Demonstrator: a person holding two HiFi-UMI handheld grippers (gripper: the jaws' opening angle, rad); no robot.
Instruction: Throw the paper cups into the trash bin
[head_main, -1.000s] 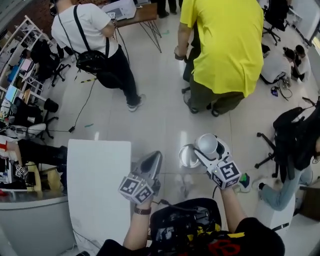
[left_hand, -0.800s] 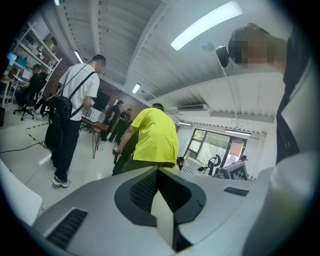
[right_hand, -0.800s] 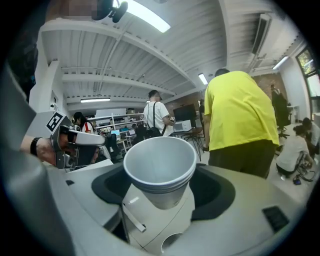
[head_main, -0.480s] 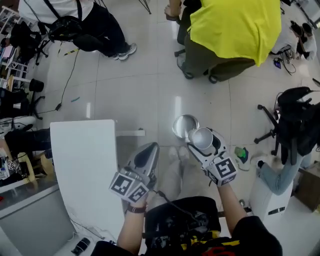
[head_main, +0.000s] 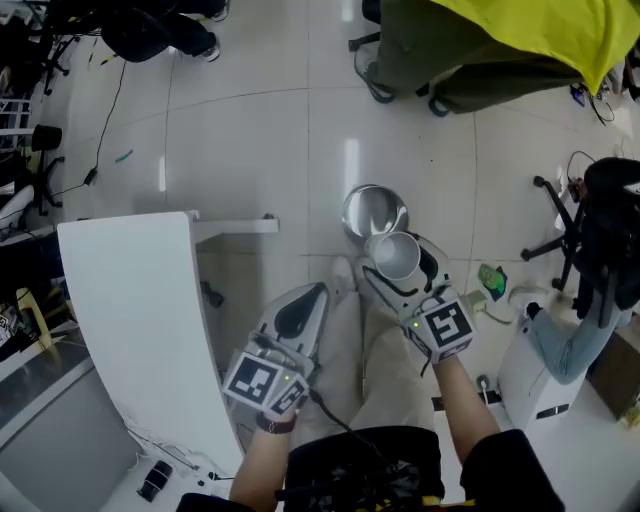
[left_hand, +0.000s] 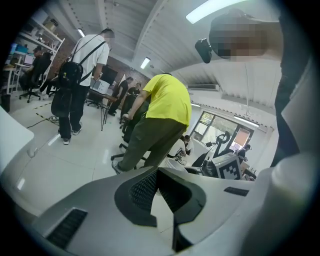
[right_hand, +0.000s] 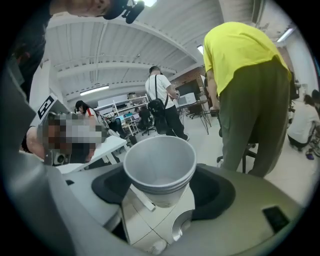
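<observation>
In the head view my right gripper (head_main: 396, 262) is shut on a stack of white paper cups (head_main: 393, 255), mouth up. The cups hang just this side of a round silver trash bin (head_main: 373, 209) that stands on the tiled floor. The right gripper view has the cups (right_hand: 160, 167) upright between the jaws of that gripper (right_hand: 161, 186), whose pads press on the sides. My left gripper (head_main: 303, 300) hangs lower left of the bin, its jaws together with nothing in them. In the left gripper view its tips (left_hand: 158, 172) meet with only floor behind.
A white table (head_main: 130, 320) stands at the left. A person in a yellow shirt (head_main: 510, 35) bends over beyond the bin. A black office chair (head_main: 600, 225) and a white box unit (head_main: 540, 370) are at the right. Cables and chairs lie at far left.
Both grippers have sunk toward the floor and the view has tipped further down. The cups, still gripped, now hang right at the bin's near rim. The left gripper stays shut.
</observation>
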